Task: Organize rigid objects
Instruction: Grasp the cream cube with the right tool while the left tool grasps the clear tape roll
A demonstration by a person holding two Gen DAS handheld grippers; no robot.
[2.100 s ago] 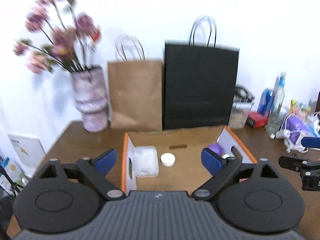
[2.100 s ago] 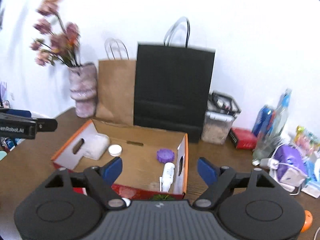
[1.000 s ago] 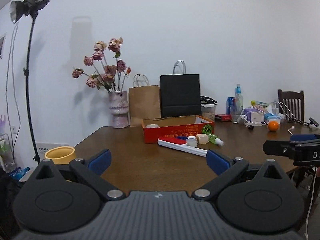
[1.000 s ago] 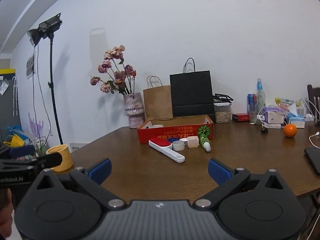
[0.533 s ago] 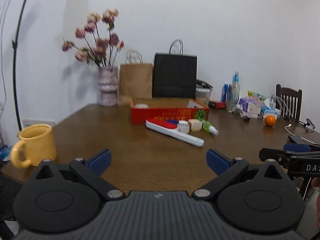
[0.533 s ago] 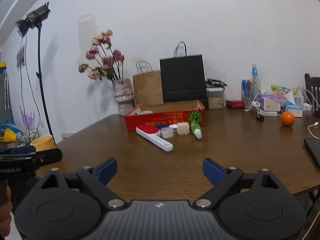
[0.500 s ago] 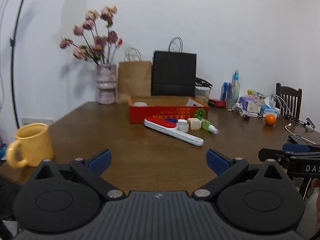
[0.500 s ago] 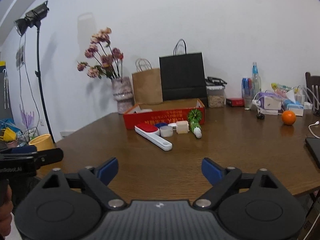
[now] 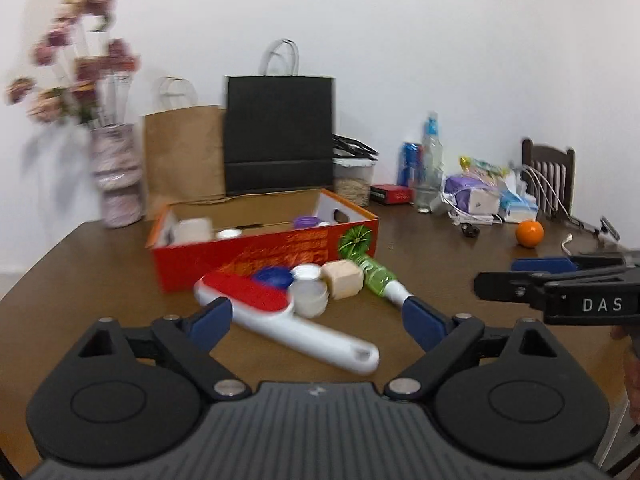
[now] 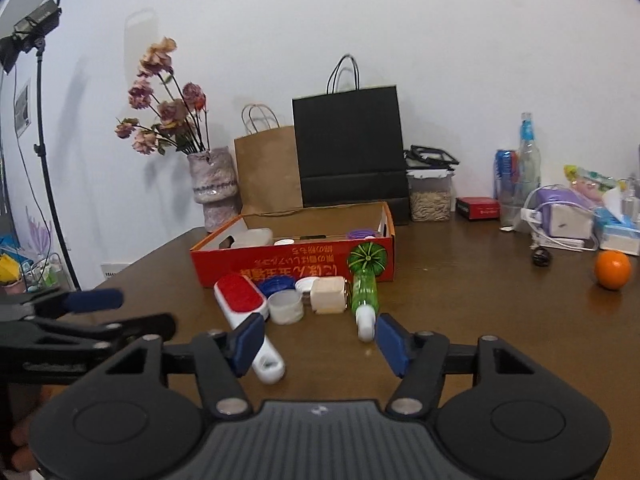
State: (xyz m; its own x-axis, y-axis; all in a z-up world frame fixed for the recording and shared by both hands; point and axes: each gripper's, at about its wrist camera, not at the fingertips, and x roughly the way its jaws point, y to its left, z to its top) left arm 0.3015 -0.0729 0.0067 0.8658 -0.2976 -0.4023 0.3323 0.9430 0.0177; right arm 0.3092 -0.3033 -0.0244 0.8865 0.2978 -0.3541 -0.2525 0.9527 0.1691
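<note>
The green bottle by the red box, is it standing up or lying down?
Lying down. The green bottle rests on its side on the table, white cap toward the camera, in front of the red box.

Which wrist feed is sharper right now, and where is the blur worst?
Right wrist view is sharper: the red box lettering and flowers look crisp. Left wrist view is motion-smeared, worst on the flowers and vase; the lint brush is soft too.

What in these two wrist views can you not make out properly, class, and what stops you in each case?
- Red box contents: near wall hides most, both views.
- Flowers: motion-blurred, left wrist view.
- Lint brush handle: right gripper finger covers part, right wrist view.
- Box lettering: upside down, too small.
</note>
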